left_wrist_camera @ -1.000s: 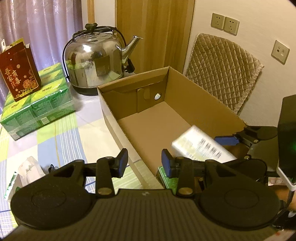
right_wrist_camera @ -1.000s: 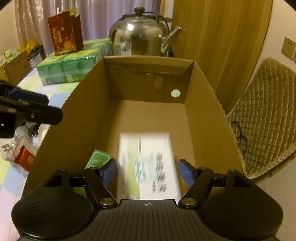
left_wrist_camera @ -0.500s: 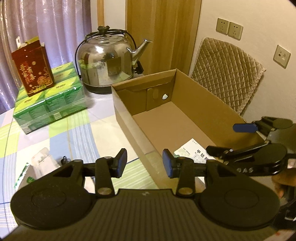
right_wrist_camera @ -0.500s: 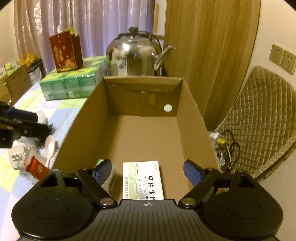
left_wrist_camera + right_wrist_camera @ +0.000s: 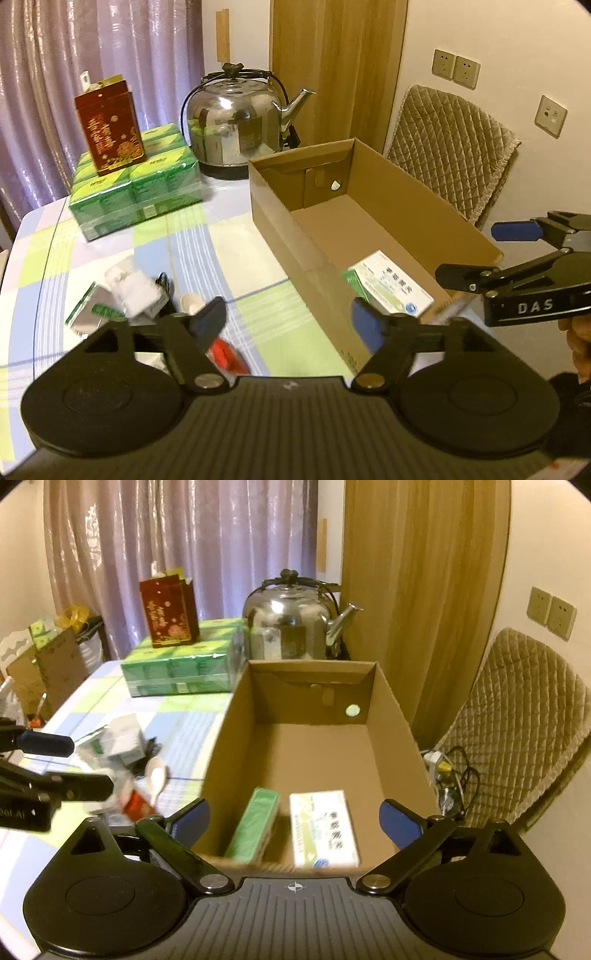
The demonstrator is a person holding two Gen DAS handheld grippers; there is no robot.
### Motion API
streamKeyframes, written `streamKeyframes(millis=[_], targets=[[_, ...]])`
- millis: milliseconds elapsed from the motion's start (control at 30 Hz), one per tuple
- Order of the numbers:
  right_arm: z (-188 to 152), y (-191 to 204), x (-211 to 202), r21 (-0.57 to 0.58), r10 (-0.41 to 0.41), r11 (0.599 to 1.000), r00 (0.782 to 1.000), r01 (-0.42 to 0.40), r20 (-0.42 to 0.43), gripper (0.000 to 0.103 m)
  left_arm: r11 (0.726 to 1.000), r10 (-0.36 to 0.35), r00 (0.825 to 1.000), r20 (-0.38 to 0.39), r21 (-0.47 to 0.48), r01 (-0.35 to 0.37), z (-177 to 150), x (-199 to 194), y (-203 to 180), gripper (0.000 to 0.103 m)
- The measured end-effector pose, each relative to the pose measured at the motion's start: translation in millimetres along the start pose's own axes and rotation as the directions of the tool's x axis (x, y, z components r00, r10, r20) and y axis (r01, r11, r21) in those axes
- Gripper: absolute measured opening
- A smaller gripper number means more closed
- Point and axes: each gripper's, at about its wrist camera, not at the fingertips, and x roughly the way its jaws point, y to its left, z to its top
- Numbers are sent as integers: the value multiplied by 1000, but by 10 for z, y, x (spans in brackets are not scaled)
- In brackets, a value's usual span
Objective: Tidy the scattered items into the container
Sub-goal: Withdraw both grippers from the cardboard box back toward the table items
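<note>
A second ago the white medicine box (image 5: 323, 827) was a blur dropping out of my right gripper (image 5: 293, 818); now it lies flat on the floor of the cardboard box (image 5: 306, 753), at the near end, just beside the green carton (image 5: 255, 825) standing on its edge. So that item is delivered, and my right gripper hangs above the near rim, spread wide and holding nothing. My left gripper (image 5: 288, 319) has pulled back and swung toward the worktop (image 5: 229, 243); it too is wide and empty.

I judge the job only partly done. The left wrist view shows what remains: a red packet (image 5: 227, 354) just ahead of the fingers, a white wrapped bundle (image 5: 135, 290) and a green-and-silver sachet (image 5: 90, 308), all blurred. The right wrist view alone shows both stowed items whole and the container's bare far half, plus a white spoon (image 5: 155, 775) on the cloth.
</note>
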Motion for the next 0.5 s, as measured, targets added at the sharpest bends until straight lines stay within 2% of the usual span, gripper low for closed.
streamKeyframes(millis=[267, 500], targets=[[-290, 213, -344, 15, 20, 1000, 1000, -20, -6, 99, 999, 6, 1000, 13, -36, -5, -422, -409, 14, 97], [-444, 460, -502, 7, 55, 998, 998, -55, -7, 101, 996, 45, 999, 5, -76, -44, -801, -655, 124, 102]])
